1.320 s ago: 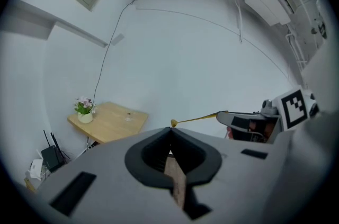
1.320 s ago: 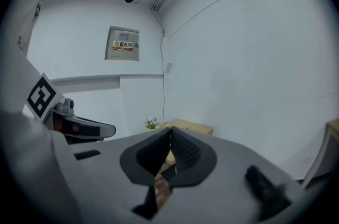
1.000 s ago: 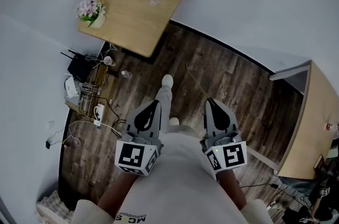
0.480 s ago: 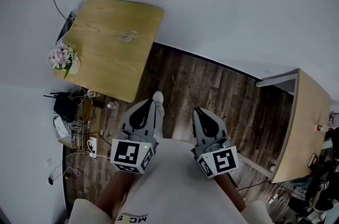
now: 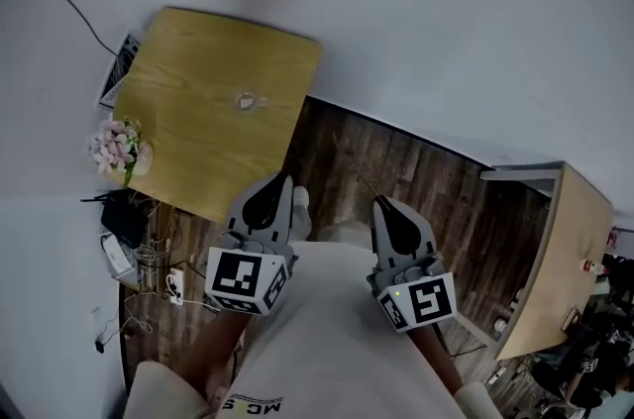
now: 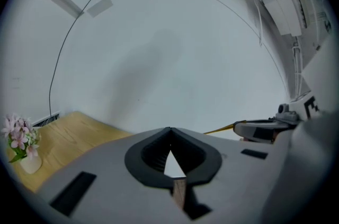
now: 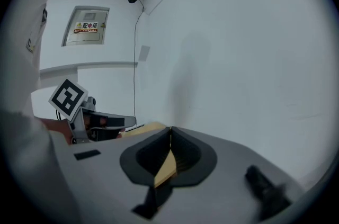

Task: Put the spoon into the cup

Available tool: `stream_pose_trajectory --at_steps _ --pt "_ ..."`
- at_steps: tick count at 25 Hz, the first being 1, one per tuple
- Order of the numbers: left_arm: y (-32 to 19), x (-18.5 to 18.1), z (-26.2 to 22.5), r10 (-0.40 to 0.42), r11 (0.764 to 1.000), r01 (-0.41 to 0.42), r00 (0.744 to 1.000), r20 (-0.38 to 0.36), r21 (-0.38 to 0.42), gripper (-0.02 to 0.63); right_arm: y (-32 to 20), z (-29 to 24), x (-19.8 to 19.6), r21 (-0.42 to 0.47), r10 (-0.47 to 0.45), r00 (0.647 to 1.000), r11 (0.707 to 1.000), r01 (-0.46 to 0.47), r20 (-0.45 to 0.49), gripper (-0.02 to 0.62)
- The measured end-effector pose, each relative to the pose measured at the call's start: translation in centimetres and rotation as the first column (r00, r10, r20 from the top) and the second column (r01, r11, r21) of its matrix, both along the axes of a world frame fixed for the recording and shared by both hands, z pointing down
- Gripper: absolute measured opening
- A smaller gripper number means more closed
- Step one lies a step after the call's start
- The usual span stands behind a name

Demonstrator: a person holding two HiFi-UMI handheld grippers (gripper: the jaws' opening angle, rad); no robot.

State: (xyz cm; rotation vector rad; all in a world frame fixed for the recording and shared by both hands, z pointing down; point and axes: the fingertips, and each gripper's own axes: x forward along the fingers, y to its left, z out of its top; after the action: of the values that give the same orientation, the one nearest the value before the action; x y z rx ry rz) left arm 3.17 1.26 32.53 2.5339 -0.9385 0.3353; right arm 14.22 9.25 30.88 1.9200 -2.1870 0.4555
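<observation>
Both grippers are up in front of the person's body, side by side and apart, pointing toward the wooden desk by the white wall. The left gripper has its jaws closed, tips meeting, with nothing held between them; in the left gripper view only bare wall shows through the small gap behind the tips. It's the same for the right gripper: jaws shut tip to tip, empty, with a sliver of tan desk showing through the opening in the right gripper view.

On the desk, near its middle, sits a small clear thing that looks like the cup, well apart from both grippers. It's too small to tell whether a spoon lies with it, and no spoon can be picked out.

Pink flowers in a white pot stand at the desk's left edge. Below is dark plank floor, and a second desk stands off to the right.
</observation>
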Motion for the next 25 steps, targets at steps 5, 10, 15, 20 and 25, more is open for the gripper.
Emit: stream_pose_trajectory --at_steps 5,10,15,20,25 --pt "-2.1 0.7 1.1 -0.007 0.999 0.008 1.000 0.022 -0.031 0.011 -3.1 0.1 0.9 0.007 -0.031 0.999 0.999 0.031 -0.019 0.032" --pt "-4.2 1.8 1.0 -0.058 0.997 0.059 0.998 0.025 -0.042 0.011 -5.8 1.3 2.6 -0.012 -0.072 0.997 0.997 0.072 0.015 0.032" --pt "-6.2 1.3 1.2 -0.156 0.985 0.158 0.987 0.050 -0.061 0.011 -8.8 2.7 2.6 -0.045 -0.163 0.986 0.985 0.165 0.035 0.032" --pt "-7.8 0.5 2.4 -0.201 0.975 0.208 0.976 0.087 -0.077 0.011 -12.0 3.7 2.0 -0.043 -0.230 0.972 0.972 0.231 0.044 0.032" --pt "-8.8 -0.1 3.4 -0.224 0.969 0.235 0.966 0.129 -0.072 0.011 -14.5 4.7 1.4 -0.033 -0.276 0.959 0.960 0.278 0.062 0.032"
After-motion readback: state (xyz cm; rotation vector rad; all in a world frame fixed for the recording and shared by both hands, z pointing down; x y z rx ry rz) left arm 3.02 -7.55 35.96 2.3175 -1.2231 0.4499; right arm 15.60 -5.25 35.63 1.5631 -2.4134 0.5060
